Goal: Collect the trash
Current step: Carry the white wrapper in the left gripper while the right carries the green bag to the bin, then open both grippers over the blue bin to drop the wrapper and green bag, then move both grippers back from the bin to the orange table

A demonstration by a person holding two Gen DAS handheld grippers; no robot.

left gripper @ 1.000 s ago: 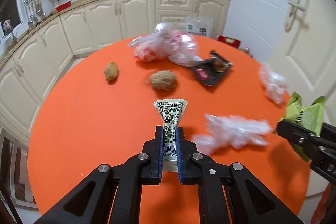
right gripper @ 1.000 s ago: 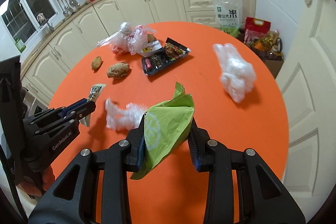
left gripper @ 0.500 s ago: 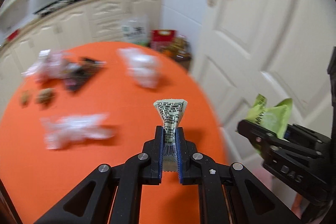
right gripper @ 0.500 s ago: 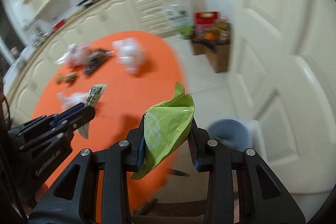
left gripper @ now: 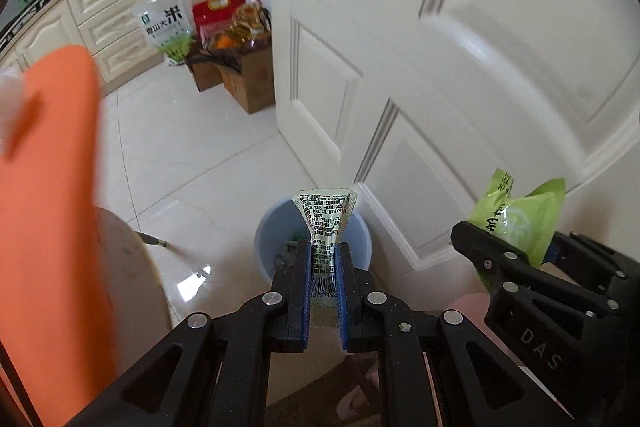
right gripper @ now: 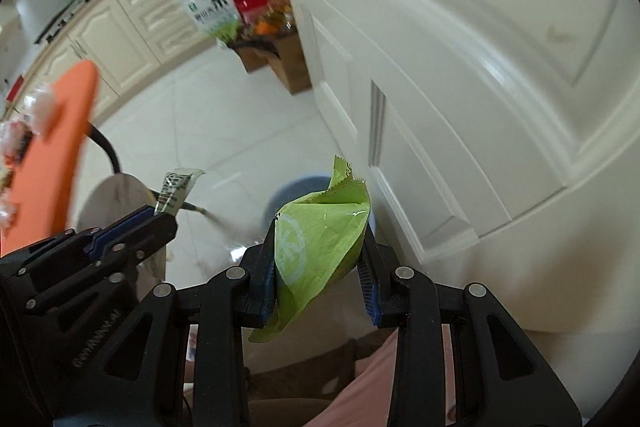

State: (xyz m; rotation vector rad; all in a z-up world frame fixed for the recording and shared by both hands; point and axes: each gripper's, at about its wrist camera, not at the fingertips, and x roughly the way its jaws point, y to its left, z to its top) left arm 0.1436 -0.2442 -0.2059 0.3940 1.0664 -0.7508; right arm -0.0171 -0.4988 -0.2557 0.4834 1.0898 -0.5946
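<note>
My left gripper [left gripper: 324, 259] is shut on a small printed silver sachet [left gripper: 325, 215], which fans out above the jaws. Straight beyond it on the floor stands a pale blue trash bin [left gripper: 268, 239] with some rubbish inside. My right gripper [right gripper: 320, 259] is shut on a crumpled green snack wrapper [right gripper: 320, 239]; the bin [right gripper: 296, 187] shows partly behind it. In the left wrist view the right gripper [left gripper: 516, 247] with the green wrapper [left gripper: 516, 215] hangs to the right of the bin. The left gripper [right gripper: 160, 217] holding the sachet [right gripper: 176, 187] appears at the left of the right wrist view.
A white panelled door [left gripper: 460, 67] rises right behind the bin. The orange table edge [left gripper: 48, 187] fills the left, with a stool [left gripper: 128, 267] under it. Cardboard boxes [left gripper: 240, 75] and food bags sit on the tiled floor by cream cabinets [left gripper: 104, 15]. A slippered foot [left gripper: 356, 391] is below.
Both grippers swung right and down, away from the orange table top to the floor by the door. The blue bin has come into view under them. Each still holds its wrapper.
</note>
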